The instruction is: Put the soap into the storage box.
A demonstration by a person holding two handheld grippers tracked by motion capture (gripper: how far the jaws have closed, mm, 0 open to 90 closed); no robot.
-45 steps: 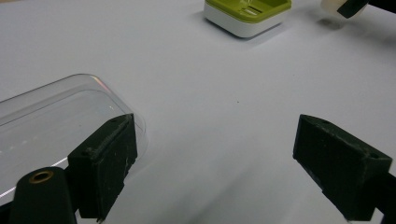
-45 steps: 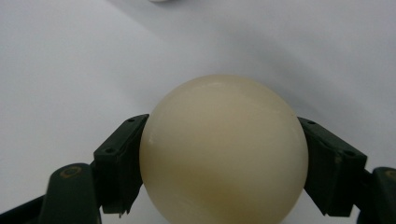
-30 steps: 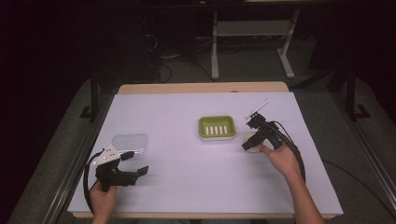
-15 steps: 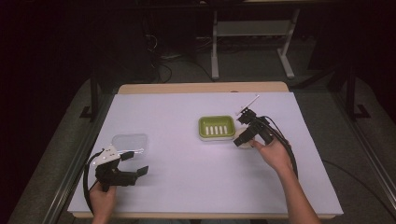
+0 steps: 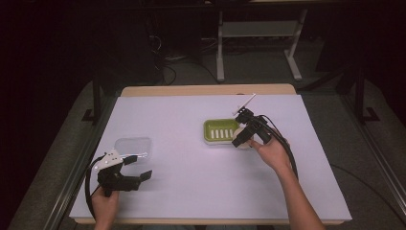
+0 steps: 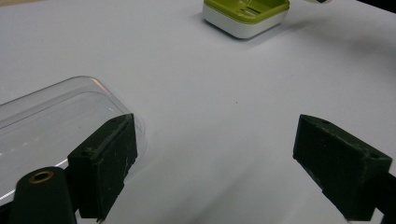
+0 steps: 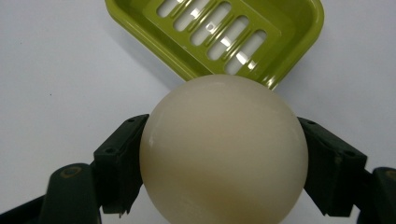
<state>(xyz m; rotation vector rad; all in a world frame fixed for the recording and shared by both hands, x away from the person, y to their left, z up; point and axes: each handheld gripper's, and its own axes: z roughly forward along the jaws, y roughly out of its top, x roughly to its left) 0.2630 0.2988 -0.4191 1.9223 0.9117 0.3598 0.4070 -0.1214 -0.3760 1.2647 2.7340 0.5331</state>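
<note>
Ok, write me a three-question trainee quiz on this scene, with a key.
1. True or false: the right gripper is shut on the cream soap ball.
2. Which lies nearest the left gripper? A: green soap dish. B: clear plastic lid. C: a cup.
3. Fill in: the green soap dish's slotted floor is ____.

Key: 1 true; 2 B; 3 empty.

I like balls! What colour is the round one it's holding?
Creamy white ball, best in the right gripper view.
</note>
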